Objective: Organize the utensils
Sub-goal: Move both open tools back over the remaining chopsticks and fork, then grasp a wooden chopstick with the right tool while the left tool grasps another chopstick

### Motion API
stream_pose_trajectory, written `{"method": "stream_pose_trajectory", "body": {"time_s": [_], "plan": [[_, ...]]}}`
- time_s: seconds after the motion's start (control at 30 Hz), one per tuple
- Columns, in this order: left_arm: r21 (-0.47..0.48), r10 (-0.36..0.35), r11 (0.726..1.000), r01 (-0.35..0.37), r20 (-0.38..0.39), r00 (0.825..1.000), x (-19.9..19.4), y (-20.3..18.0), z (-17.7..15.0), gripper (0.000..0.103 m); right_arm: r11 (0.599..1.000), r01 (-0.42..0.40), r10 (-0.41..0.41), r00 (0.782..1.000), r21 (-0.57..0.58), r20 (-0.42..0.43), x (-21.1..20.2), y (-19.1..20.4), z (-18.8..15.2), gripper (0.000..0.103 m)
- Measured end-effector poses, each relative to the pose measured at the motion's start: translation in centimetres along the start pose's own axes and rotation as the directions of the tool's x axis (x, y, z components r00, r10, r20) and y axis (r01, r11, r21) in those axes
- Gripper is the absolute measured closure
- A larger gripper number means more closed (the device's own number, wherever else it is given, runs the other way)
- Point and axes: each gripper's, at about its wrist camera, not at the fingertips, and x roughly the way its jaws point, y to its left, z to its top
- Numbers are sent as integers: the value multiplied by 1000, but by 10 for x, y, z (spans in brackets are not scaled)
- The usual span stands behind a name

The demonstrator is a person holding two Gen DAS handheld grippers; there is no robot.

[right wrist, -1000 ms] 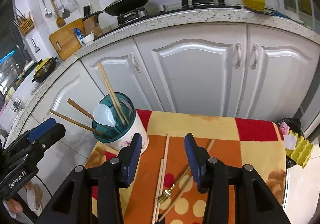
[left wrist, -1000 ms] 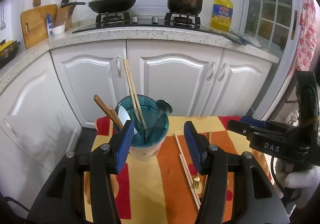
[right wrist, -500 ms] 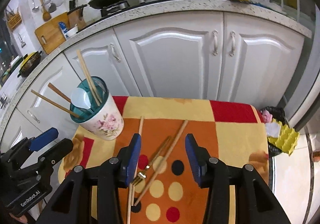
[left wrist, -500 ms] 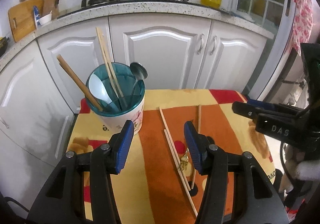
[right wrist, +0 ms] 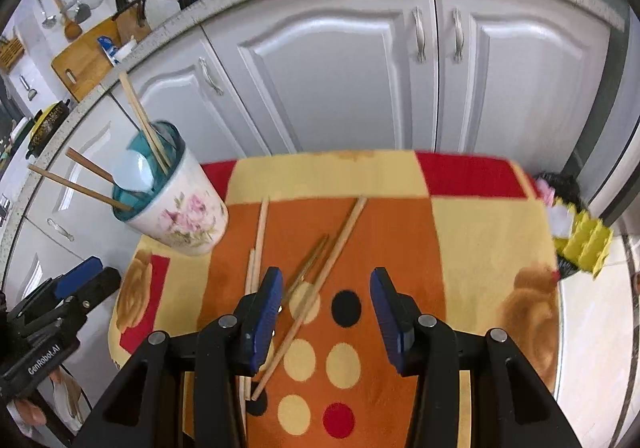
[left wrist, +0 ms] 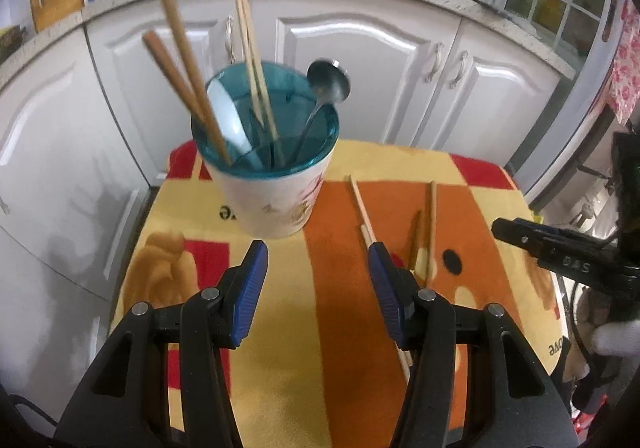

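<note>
A floral cup [left wrist: 272,204] with a teal inside stands at the back left of the patterned cloth [left wrist: 280,368]. It holds wooden chopsticks [left wrist: 188,68], a white spoon [left wrist: 230,116] and a metal ladle [left wrist: 326,82]. Loose chopsticks [right wrist: 262,232] [right wrist: 346,234] and a gold fork [right wrist: 310,264] lie on the orange patch. My left gripper [left wrist: 316,254] hovers open just in front of the cup. My right gripper [right wrist: 324,282] is open above the near ends of the loose chopsticks and fork, gripping nothing. The cup [right wrist: 180,220] sits to its left.
White cabinet doors [right wrist: 332,60] rise close behind the small table. A yellow egg carton [right wrist: 586,244] and a black bag [right wrist: 560,184] lie on the floor to the right. The cloth's edges drop off on the left and right.
Both grippers have sunk toward the table and tipped further down. The cup and the loose utensils now appear larger and closer. Neither gripper's opening has changed.
</note>
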Motion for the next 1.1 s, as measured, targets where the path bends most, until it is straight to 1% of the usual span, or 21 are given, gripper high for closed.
{"method": "stream_pose_trajectory", "body": {"time_s": [0.07, 0.1, 0.17, 0.27, 0.33, 0.43, 0.53, 0.63, 0.67, 0.7, 0.77, 0.8, 0.83, 0.87, 0.9, 0.93, 0.97, 1.0, 1.03, 1.1], "plan": [[-8, -15, 1000, 14, -25, 1000, 8, 2, -4, 51, 1000, -15, 15, 999, 8, -34, 15, -4, -4, 60], [-13, -29, 1000, 29, -47, 998, 13, 3, -6, 51, 1000, -17, 17, 999, 6, -48, 22, -5, -6, 63], [-11, -31, 999, 31, -63, 998, 19, 3, -9, 51, 1000, -16, 16, 995, -7, -96, 42, -3, -10, 65], [-10, -29, 1000, 28, -93, 995, 29, 6, -14, 51, 999, -42, 40, 991, -18, -127, 61, 7, -11, 65], [-12, -24, 1000, 22, -111, 994, 35, 10, -16, 51, 997, -56, 48, 989, -53, -138, 71, 18, -7, 65], [-31, -16, 999, 12, -121, 992, 39, 22, -18, 51, 992, -38, 18, 988, -122, -156, 85, 36, -1, 65], [-52, -13, 999, 6, -129, 992, 42, 32, -20, 51, 983, -46, 13, 983, -180, -181, 101, 53, 3, 65], [-52, -11, 999, 4, -135, 991, 44, 35, -22, 51, 972, -51, 1, 978, -230, -210, 116, 67, 2, 65], [-51, -11, 999, 4, -138, 990, 45, 35, -23, 51, 967, -45, -11, 976, -250, -216, 119, 70, 0, 65], [-49, -13, 999, 6, -142, 990, 47, 34, -24, 51, 960, -18, -44, 975, -279, -216, 124, 73, -2, 65], [-46, -18, 999, 11, -148, 989, 49, 33, -25, 51, 960, -4, -56, 977, -281, -205, 124, 70, -3, 65], [-46, -21, 999, 15, -151, 988, 50, 31, -25, 51, 959, 30, -90, 975, -281, -203, 122, 66, -3, 67], [-47, -28, 999, 21, -151, 988, 50, 30, -25, 51, 950, 91, -155, 968, -298, -199, 120, 61, -3, 68], [-47, -35, 998, 28, -151, 988, 52, 27, -24, 51, 948, 114, -177, 965, -296, -195, 117, 55, -4, 68], [-45, -43, 998, 36, -153, 987, 54, 24, -24, 51, 966, 83, -134, 970, -244, -201, 110, 42, -3, 68], [-43, -49, 998, 43, -159, 986, 57, 20, -23, 51, 986, 20, -54, 976, -163, -210, 103, 29, -2, 68], [-42, -56, 998, 50, -164, 985, 59, 17, -23, 51, 995, -18, -3, 978, -98, -208, 97, 18, -1, 68], [-41, -68, 997, 62, -167, 984, 62, 13, -22, 51, 998, -26, 16, 981, -50, -193, 90, 7, 0, 68], [-37, -76, 997, 71, -165, 983, 64, 9, -21, 51, 999, -19, 11, 984, -39, -180, 85, 1, 1, 68], [-23, -90, 996, 88, -164, 982, 71, 0, -17, 51, 999, 22, -28, 988, -45, -150, 75, -9, 3, 68]]}}
